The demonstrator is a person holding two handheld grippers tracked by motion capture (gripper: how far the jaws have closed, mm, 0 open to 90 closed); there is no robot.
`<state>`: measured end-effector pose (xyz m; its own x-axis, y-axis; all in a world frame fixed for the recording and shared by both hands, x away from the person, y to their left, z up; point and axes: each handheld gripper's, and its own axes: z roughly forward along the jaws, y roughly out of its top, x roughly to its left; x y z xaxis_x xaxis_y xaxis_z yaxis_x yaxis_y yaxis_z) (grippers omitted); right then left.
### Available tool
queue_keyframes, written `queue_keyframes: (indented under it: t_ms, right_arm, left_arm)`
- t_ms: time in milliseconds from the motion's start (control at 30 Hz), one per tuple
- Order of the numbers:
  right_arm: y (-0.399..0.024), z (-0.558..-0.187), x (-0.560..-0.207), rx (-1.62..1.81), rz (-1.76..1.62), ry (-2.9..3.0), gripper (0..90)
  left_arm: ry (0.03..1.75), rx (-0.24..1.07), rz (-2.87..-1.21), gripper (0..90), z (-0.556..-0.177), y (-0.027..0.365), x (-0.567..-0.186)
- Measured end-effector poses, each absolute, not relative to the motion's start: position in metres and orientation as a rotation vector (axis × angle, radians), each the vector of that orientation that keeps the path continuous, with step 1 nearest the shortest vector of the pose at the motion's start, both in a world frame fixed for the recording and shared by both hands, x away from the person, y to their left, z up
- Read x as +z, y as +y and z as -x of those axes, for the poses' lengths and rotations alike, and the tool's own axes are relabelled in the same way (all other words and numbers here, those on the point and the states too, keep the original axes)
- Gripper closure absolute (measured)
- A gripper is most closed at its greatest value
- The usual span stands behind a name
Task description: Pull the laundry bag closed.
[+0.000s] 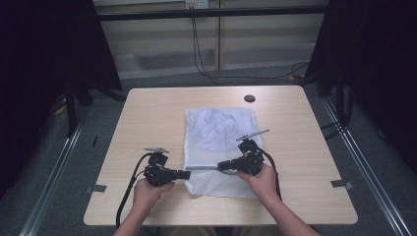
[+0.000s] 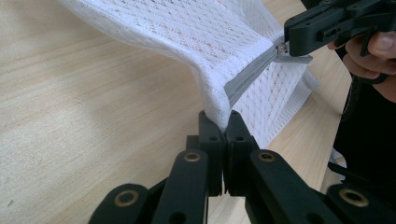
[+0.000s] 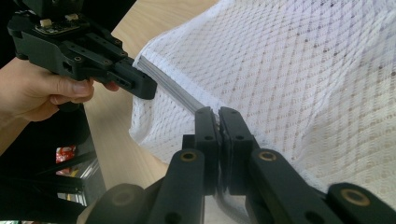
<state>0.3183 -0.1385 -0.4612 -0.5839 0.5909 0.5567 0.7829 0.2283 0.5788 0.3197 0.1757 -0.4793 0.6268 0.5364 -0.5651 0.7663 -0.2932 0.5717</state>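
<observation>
A white mesh bag (image 1: 221, 132) lies flat in the middle of the wooden table (image 1: 147, 123). A grey zipper (image 1: 204, 168) runs across the bag near its front end. My left gripper (image 1: 187, 174) is shut on the bag's left edge at the zipper's end, with mesh bunched between the jaws (image 2: 223, 122). My right gripper (image 1: 221, 165) points left and is shut on the zipper pull (image 2: 293, 57). In the right gripper view its jaws (image 3: 218, 114) close over the zipper line and the left gripper (image 3: 140, 86) pinches the bag's corner. The fabric is lifted between them.
A dark round cable hole (image 1: 249, 98) sits near the table's far edge. Black cables (image 1: 201, 59) hang down to the floor behind the table. Dark curtains stand at both sides. Bare tabletop lies left and right of the bag.
</observation>
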Motion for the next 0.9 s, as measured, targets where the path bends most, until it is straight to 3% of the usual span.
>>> queue_keyframes:
  t_ms: [900]
  right_arm:
    - [-0.1484,-0.3181,-0.4640,-1.280,1.300,-2.266,86.9]
  left_arm:
    - [1.034,-0.336,-1.975,88.7,-0.3179,0.1763,-0.4794]
